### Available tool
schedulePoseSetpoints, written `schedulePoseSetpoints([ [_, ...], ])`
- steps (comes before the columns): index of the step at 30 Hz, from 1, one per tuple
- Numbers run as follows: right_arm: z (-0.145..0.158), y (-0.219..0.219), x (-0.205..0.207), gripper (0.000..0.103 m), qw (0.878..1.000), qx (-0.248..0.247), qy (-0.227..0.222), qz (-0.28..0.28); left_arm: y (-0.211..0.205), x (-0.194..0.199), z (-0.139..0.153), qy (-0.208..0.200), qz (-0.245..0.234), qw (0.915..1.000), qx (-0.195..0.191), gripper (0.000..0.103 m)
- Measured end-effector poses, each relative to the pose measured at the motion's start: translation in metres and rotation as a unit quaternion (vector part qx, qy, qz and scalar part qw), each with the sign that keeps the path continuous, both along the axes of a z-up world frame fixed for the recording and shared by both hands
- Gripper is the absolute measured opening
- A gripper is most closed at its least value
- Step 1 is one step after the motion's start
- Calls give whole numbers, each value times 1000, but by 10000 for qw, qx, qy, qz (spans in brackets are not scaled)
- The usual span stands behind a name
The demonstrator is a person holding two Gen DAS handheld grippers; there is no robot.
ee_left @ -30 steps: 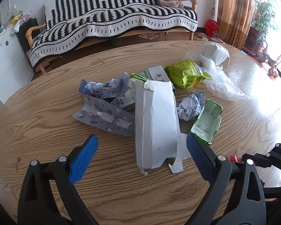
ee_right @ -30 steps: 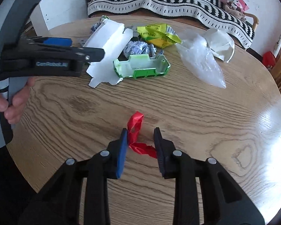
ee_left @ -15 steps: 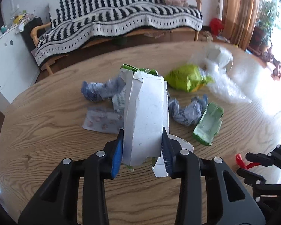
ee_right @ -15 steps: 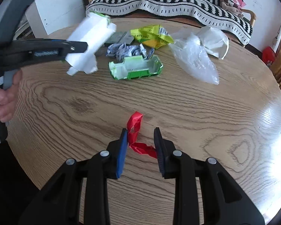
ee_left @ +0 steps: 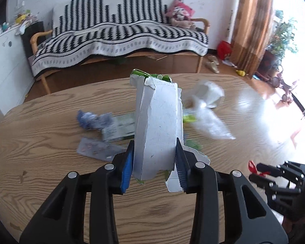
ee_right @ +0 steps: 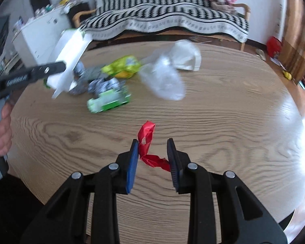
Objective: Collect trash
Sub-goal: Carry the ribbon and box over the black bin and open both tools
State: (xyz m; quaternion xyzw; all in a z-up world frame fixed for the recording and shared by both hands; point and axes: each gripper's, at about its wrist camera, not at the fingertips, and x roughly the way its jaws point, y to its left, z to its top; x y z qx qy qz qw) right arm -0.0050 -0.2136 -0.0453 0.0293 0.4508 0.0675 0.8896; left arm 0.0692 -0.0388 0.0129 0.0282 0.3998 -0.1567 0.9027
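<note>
My left gripper [ee_left: 154, 162] is shut on a torn white carton [ee_left: 158, 128] and holds it lifted above the round wooden table [ee_left: 50, 142]; the carton also shows in the right wrist view [ee_right: 71, 50]. My right gripper [ee_right: 152, 158] is shut on a red wrapper [ee_right: 146, 138], low over the table. On the table lie a green plastic tray [ee_right: 109, 101], a yellow-green bag [ee_right: 124, 67], crumpled paper [ee_right: 103, 85], a clear plastic bag [ee_right: 164, 79], a blister pack [ee_left: 95, 148] and a blue crumpled wrapper [ee_left: 89, 119].
A white crumpled bag [ee_right: 187, 57] lies at the table's far side. A striped sofa [ee_left: 120, 38] stands behind the table, a white cabinet [ee_left: 2, 65] at the left and a curtain [ee_left: 252, 20] at the right. A hand [ee_right: 1, 130] holds the left gripper.
My left gripper closed on the white carton and lifted it up off the table. My right gripper stayed shut on the red wrapper and barely moved.
</note>
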Motion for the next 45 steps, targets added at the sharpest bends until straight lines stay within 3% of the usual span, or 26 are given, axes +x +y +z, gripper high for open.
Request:
schedulePoseSetpoints([
  [7, 16, -90, -21, 29, 9956, 168, -117, -916, -76, -23, 8, -63, -670, 9976, -142, 37],
  [14, 20, -202, -67, 29, 9787, 255, -165, -2030, -178, -56, 4, 4, -1510, 9882, -258, 37],
  [21, 2, -311, -142, 29, 9480, 290, -61, -3168, -297, -104, -7, 191, -2448, 9686, -398, 37],
  [29, -44, -411, -230, 29, 9013, 726, 340, -4257, -409, -174, -41, 324, -3514, 9352, -308, 37],
  [32, -68, -436, -249, 29, 8848, 979, 606, -4515, -435, -189, -52, 348, -3747, 9262, -225, 37],
  [36, -85, -451, -263, 29, 8719, 1259, 755, -4672, -461, -196, -67, 461, -3931, 9181, -208, 37],
  [45, -78, -457, -261, 30, 8665, 1362, 602, -4764, -493, -194, -86, 630, -4072, 9110, -152, 37],
])
